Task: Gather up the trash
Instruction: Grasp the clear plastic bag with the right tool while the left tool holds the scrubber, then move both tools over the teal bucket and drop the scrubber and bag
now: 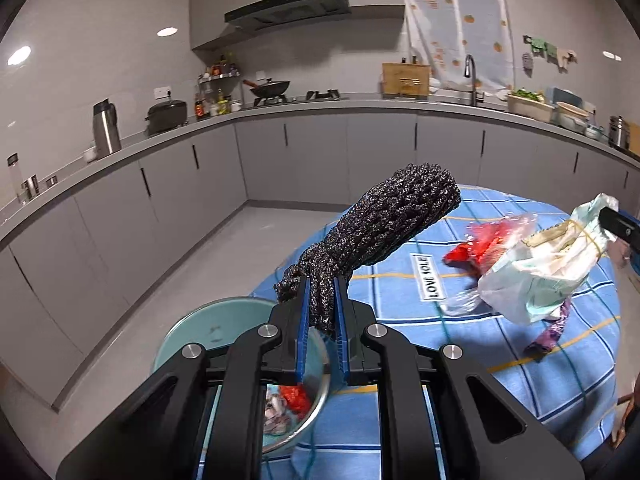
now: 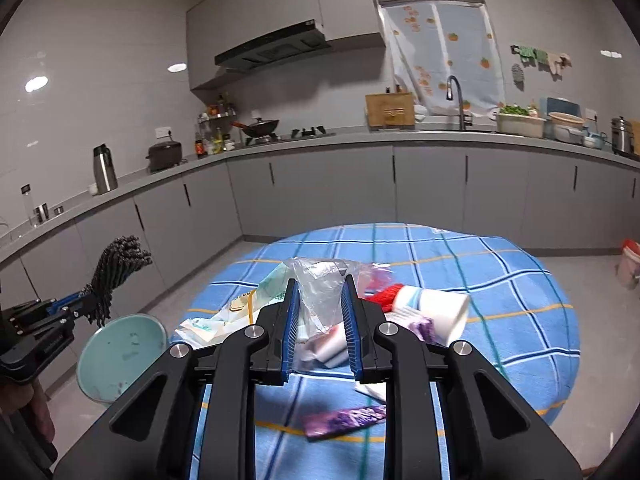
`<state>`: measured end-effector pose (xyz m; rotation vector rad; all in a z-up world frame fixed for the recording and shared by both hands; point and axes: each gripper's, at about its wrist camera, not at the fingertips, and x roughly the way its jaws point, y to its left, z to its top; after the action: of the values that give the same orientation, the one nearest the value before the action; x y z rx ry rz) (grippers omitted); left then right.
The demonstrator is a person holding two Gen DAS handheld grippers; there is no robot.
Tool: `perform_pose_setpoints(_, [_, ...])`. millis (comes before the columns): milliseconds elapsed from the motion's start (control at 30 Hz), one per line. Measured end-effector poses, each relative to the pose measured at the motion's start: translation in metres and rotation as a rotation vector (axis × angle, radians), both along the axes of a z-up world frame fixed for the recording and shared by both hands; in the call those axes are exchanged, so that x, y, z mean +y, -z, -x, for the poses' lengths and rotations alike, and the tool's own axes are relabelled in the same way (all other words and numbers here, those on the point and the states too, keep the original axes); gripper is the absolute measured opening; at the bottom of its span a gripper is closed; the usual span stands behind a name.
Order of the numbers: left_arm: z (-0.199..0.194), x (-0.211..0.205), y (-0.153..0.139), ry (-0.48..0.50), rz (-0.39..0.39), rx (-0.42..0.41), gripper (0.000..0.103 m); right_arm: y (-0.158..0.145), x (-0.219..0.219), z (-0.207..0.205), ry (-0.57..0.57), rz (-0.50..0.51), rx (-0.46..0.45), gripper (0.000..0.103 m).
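Left wrist view: your left tongs (image 1: 322,304) clamp a black net (image 1: 384,228) above the bin (image 1: 192,328). At three o'clock, your right tongs (image 2: 320,312) pinch bagged trash (image 2: 320,292) over the tabletop (image 2: 500,280).

A home kitchen: wok (image 1: 269,89) on the hob, range hood (image 1: 286,4) above it, sink tap (image 1: 471,76) to its right.

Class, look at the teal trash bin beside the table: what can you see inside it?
Inside the teal trash bin, red wrapper scraps and greyish bits show in the left wrist view. The left gripper, shut on a black net, hides the rest.
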<state>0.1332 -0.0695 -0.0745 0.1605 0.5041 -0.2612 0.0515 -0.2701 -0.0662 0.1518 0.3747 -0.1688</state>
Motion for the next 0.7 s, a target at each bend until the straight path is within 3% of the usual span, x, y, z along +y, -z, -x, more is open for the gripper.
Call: perform_pose_setpoints(700, [-0.020,0.075,0.012,-0.190,-0.024,0.041,0.012,-0.013,0.078,-0.061,-0.192,0.020,-0.039,0.022])
